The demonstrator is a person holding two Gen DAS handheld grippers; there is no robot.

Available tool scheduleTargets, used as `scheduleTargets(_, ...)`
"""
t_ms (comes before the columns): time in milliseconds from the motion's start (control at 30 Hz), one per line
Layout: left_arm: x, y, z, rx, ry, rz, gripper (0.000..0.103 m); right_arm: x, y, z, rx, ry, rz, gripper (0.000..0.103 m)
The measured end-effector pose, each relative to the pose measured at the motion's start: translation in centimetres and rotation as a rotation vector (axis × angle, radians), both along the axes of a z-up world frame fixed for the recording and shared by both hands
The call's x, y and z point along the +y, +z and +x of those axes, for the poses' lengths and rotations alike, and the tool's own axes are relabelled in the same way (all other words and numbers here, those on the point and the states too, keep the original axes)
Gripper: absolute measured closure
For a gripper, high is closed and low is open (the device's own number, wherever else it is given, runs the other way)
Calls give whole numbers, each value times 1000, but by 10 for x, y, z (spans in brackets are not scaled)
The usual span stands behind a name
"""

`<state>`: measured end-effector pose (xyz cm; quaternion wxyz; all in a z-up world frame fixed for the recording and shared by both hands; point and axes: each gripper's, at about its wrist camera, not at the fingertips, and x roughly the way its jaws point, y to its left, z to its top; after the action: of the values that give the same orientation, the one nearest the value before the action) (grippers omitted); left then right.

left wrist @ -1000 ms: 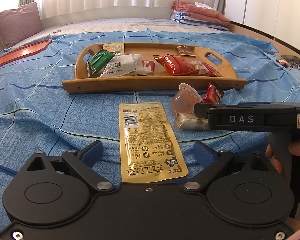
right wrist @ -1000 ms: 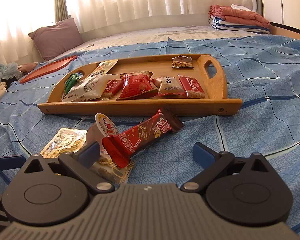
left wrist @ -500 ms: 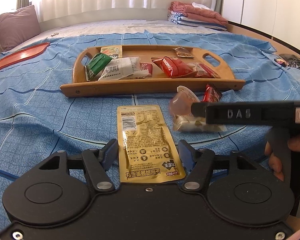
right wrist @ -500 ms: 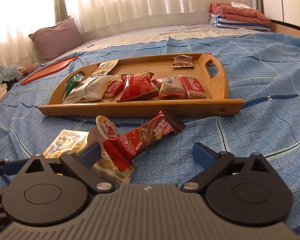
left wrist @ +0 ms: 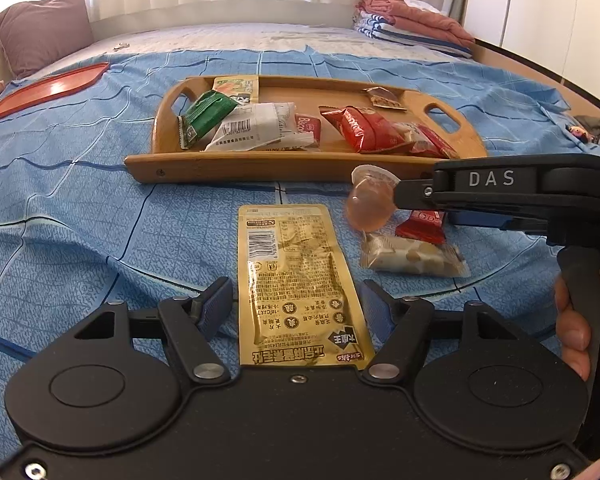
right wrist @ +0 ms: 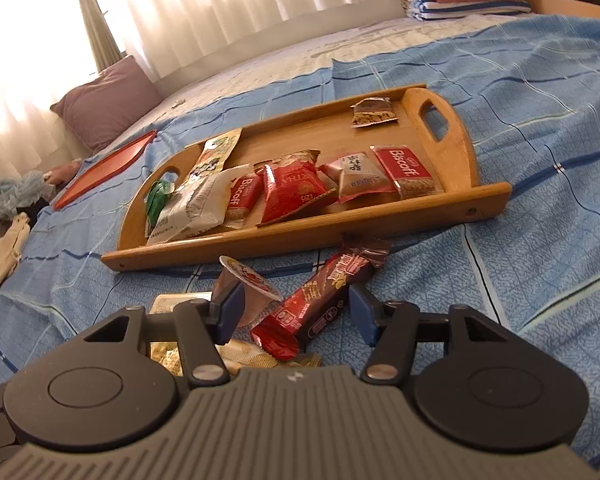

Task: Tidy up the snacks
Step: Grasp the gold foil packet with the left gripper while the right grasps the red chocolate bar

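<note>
1. The gold pouch [left wrist: 298, 284] lies flat on the blue bedspread [left wrist: 80, 220], its long axis running from 6 to 12 o'clock in the left wrist view; the barcode end points toward the wooden tray [left wrist: 260, 166].
2. The left gripper [left wrist: 296, 304] straddles the pouch's near end. Its jaws are half spread and opening slightly; the left pad looks just clear of the foil edge, while the right pad's contact I cannot tell.
3. The right gripper [right wrist: 296, 312] has its jaws closing around one long red bar [right wrist: 320, 300], and no firm pinch shows yet.
4. The bar's long axis runs from 7 to 1 o'clock in the right wrist view, its dark crimped end toward the tray.
5. One jelly cup [right wrist: 244, 292] lies tipped just at 10 o'clock of the bar, touching the left pad.
6. One pale nougat packet [left wrist: 412, 256] lies beneath the bar.
7. Loose on the bedspread — four snacks in all.
8. In the tray I count eight packets: two Biscoff, one red bag, one green, and four others.
9. One red lid [left wrist: 44, 90] lies at 10 o'clock — well apart.
</note>
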<state>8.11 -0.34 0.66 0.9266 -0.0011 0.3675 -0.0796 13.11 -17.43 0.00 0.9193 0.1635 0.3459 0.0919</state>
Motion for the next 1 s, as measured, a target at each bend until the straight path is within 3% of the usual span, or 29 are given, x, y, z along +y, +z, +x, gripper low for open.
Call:
scheduleTargets(300, 5, -1, -3, -20, -3, 6, 40, -20, 0, 6, 57, -125, -39, 42)
scheduleTargets(433, 1, -1, -2, -26, 7, 18, 40, -10, 3, 18, 92, -104, -63, 41)
scheduleTargets(533, 2, -1, 1, -23, 12, 8, 40, -2, 1, 30, 132, -94, -76, 53)
scheduleTargets(633, 4, 0, 5, -21, 11, 1, 42, 6, 1, 35, 141, -91, -108, 56)
scheduleTargets(767, 9, 3, 7, -29, 33, -27, 46, 9, 4, 36, 138, -63, -125, 64)
scheduleTargets(1000, 16, 4, 9, -28, 40, -32, 46, 10, 14, 27, 80, 36, -234, 64)
